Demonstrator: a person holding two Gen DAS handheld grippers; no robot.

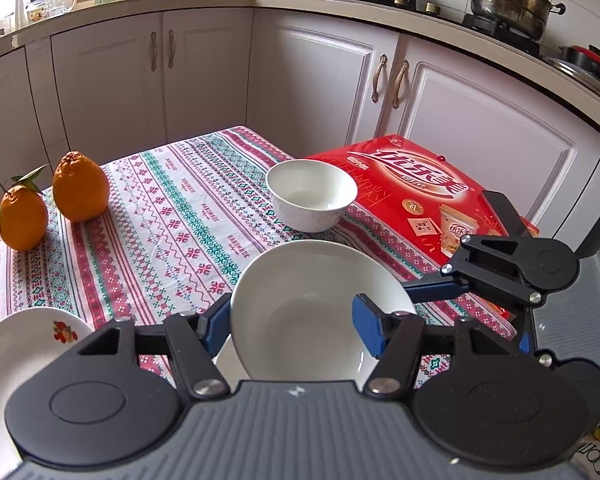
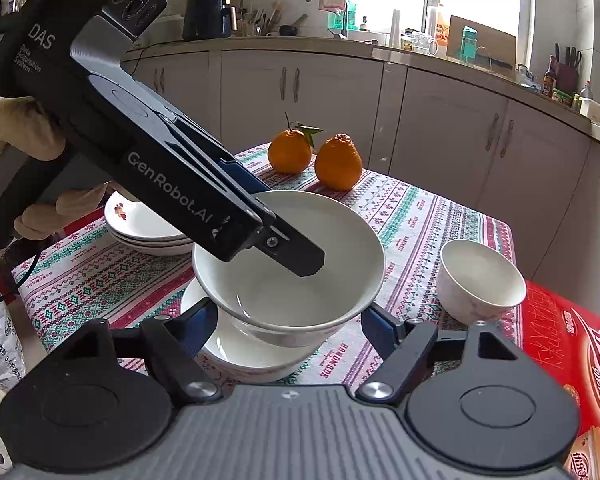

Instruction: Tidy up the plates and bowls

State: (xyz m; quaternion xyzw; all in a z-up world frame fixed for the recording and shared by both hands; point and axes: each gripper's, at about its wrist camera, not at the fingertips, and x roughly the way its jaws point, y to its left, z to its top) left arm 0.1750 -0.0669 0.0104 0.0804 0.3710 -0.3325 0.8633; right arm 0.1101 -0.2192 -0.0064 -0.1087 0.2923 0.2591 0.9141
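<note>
A wide white bowl [image 1: 312, 304] is held tilted in my left gripper [image 1: 292, 326], whose fingers pinch its rim, one inside and one outside. In the right wrist view this bowl [image 2: 300, 276] hangs just above another white bowl [image 2: 256, 352] on the tablecloth. My right gripper [image 2: 290, 326] is open, its fingers on either side of the two bowls without touching. A small white bowl [image 1: 311, 194] stands beside the red box and shows in the right wrist view [image 2: 478, 280]. A stack of flower-print plates [image 2: 140, 228] sits at the left, also seen in the left wrist view [image 1: 24, 344].
Two oranges [image 1: 52, 204] stand at the table's far side and also show in the right wrist view [image 2: 316, 156]. A red gift box [image 1: 416, 196] lies at the table's right edge. Kitchen cabinets and a cluttered counter surround the patterned tablecloth [image 1: 172, 232].
</note>
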